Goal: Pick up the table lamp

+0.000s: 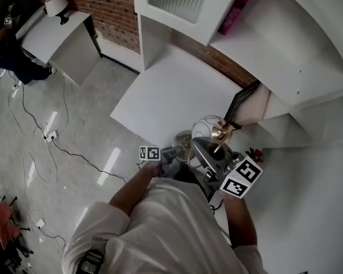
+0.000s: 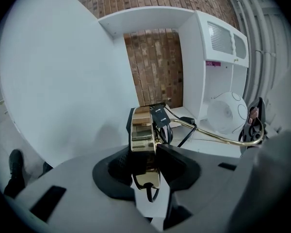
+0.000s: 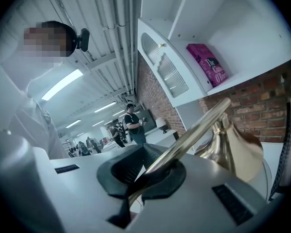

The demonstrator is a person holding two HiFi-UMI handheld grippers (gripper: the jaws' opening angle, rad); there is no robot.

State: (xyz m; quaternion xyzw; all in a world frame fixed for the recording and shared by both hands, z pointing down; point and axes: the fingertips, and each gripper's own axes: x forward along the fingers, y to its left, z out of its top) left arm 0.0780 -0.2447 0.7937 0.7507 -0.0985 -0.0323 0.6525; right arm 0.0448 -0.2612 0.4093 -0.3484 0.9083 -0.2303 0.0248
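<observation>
The table lamp has a round brass base (image 1: 183, 143), a thin brass stem and a white globe shade (image 1: 208, 127). It hangs tilted in front of me, above the floor by the white table. My left gripper (image 1: 172, 153) is shut on the rim of the brass base (image 2: 141, 130), which stands on edge between its pads. A black cord and plug (image 2: 161, 118) hang on the base. My right gripper (image 1: 215, 154) is shut on the brass stem (image 3: 194, 136), just below the brass cone (image 3: 233, 149). The stem (image 2: 218, 139) runs right toward the globe shade (image 2: 228, 111).
A white table (image 1: 177, 90) and a white shelf unit (image 1: 308, 56) holding a pink book (image 1: 237, 10) stand close ahead. At the far left is a small white table with another lamp (image 1: 57, 4). Cables (image 1: 51, 135) lie across the grey floor. People stand far off in the hall (image 3: 133, 123).
</observation>
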